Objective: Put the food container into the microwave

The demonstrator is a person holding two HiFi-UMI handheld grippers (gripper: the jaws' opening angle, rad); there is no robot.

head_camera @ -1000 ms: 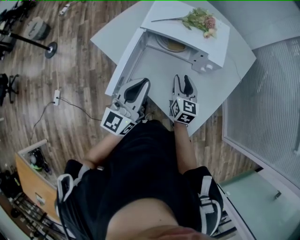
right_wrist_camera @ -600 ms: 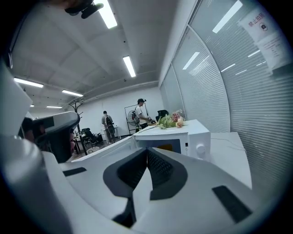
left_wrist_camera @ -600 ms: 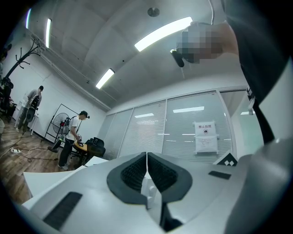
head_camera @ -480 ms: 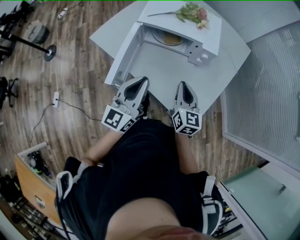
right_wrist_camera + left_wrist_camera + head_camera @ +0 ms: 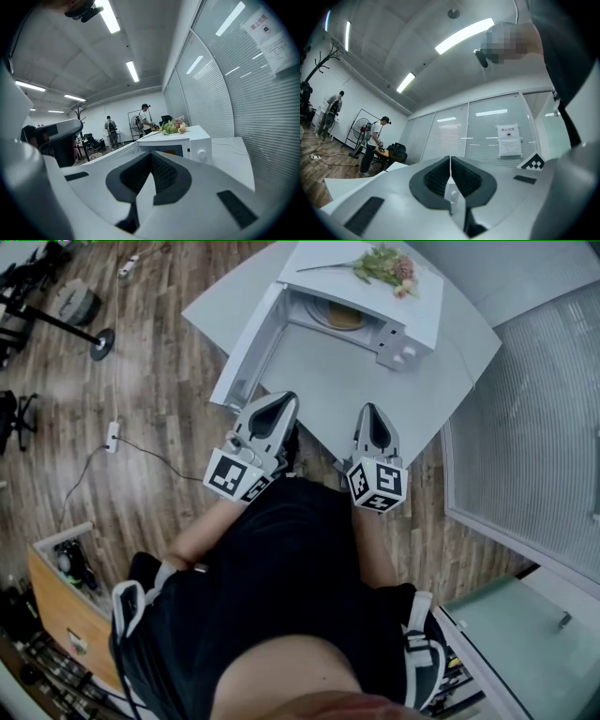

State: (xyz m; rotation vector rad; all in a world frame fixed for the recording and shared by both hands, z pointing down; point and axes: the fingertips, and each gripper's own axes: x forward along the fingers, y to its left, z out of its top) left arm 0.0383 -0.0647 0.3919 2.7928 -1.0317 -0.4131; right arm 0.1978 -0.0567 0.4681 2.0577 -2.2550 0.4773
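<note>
The microwave (image 5: 375, 292) stands at the far side of the white table (image 5: 450, 390), with its door (image 5: 248, 348) swung wide open toward the left. The container (image 5: 342, 319), a yellowish shape, sits inside the open cavity, only partly seen from above. A bunch of flowers (image 5: 384, 263) lies on the microwave's top, and two knobs (image 5: 403, 355) show on its front panel.

Both grippers are held close to the person's body at the table's near edge, well apart from the microwave and side by side. The left gripper (image 5: 284, 401) has its jaws pressed together with nothing between them; its own view looks past the closed tips (image 5: 450, 158) toward a glass wall with blinds. The right gripper (image 5: 371, 411) is likewise clenched and empty; its view shows the closed tips (image 5: 151, 154) aimed at the microwave (image 5: 187, 140), with the flowers (image 5: 173, 125) on top
</note>
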